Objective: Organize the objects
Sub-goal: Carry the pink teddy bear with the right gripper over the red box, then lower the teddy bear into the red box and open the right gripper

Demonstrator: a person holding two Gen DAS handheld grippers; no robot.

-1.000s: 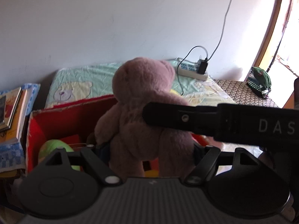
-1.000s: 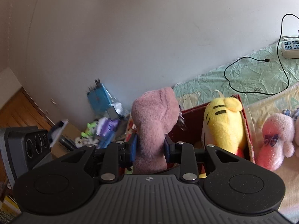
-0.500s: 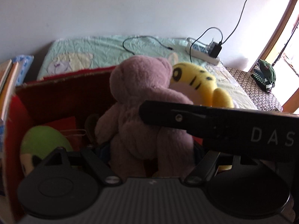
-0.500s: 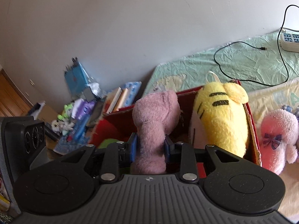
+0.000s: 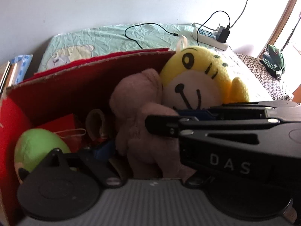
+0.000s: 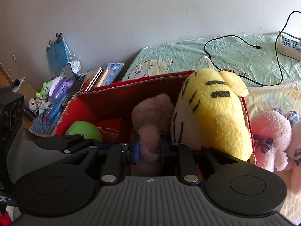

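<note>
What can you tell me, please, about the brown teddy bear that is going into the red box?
The brown teddy bear is a soft plush with a dusty pink-brown, fuzzy pile, its head and limbs rounded. It stands roughly upright inside the red cardboard box, its back to both cameras. The right gripper is shut on one limb, squeezing the plush. Its head presses against the yellow tiger plush beside it. The left gripper sits low at its other side; its grip cannot be told.

Daylight enters from the far right; the window opening point(image 5: 293, 28) is blown out to white in the left wrist view. Wall point(image 6: 131, 15) evenly lit, soft grey. Inside of the red box point(image 5: 79, 94) sits in shadow. Strong fisheye bending and dark vignette at the corners. Near gripper bodies are soft, slightly out of focus.
</note>
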